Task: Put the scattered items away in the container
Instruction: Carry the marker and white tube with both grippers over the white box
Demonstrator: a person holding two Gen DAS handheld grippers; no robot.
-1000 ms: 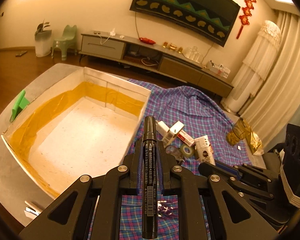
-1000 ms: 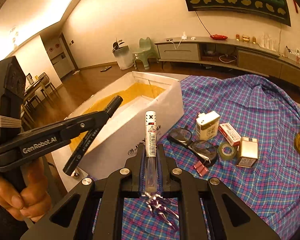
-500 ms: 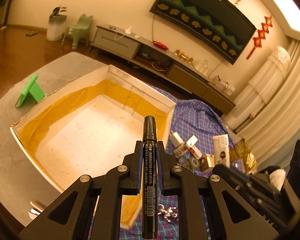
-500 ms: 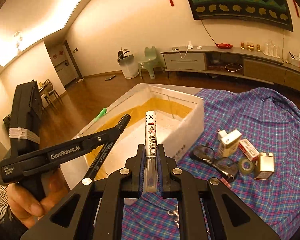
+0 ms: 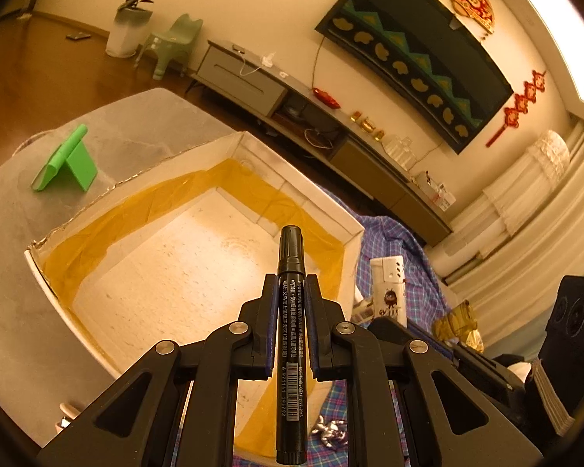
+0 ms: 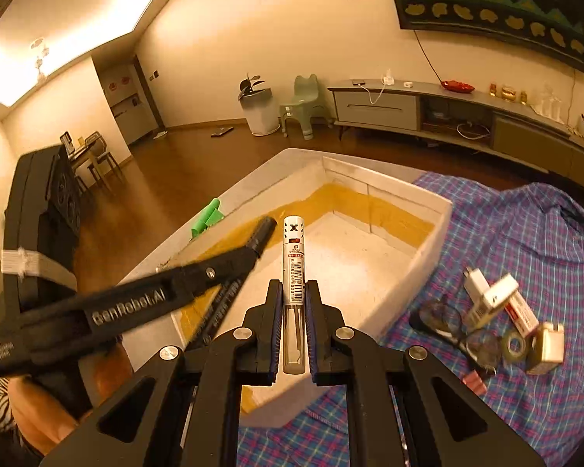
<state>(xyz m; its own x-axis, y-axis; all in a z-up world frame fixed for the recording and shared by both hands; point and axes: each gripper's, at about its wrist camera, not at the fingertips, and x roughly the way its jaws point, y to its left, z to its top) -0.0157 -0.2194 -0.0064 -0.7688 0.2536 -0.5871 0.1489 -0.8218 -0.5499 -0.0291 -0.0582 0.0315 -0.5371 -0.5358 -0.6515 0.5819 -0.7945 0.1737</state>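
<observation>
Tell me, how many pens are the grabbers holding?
2. The black marker is pinched in the left gripper over the white box. The white pen is pinched in the right gripper.

a black marker (image 5: 291, 295) with white print and a barcode is seen; a white pen (image 6: 294, 260) carries a black x and a red band. the white container (image 5: 198, 272) is lined in yellow. a blue-and-pink plaid cloth (image 6: 525, 241) and a green stand (image 5: 68, 161) are seen.
</observation>
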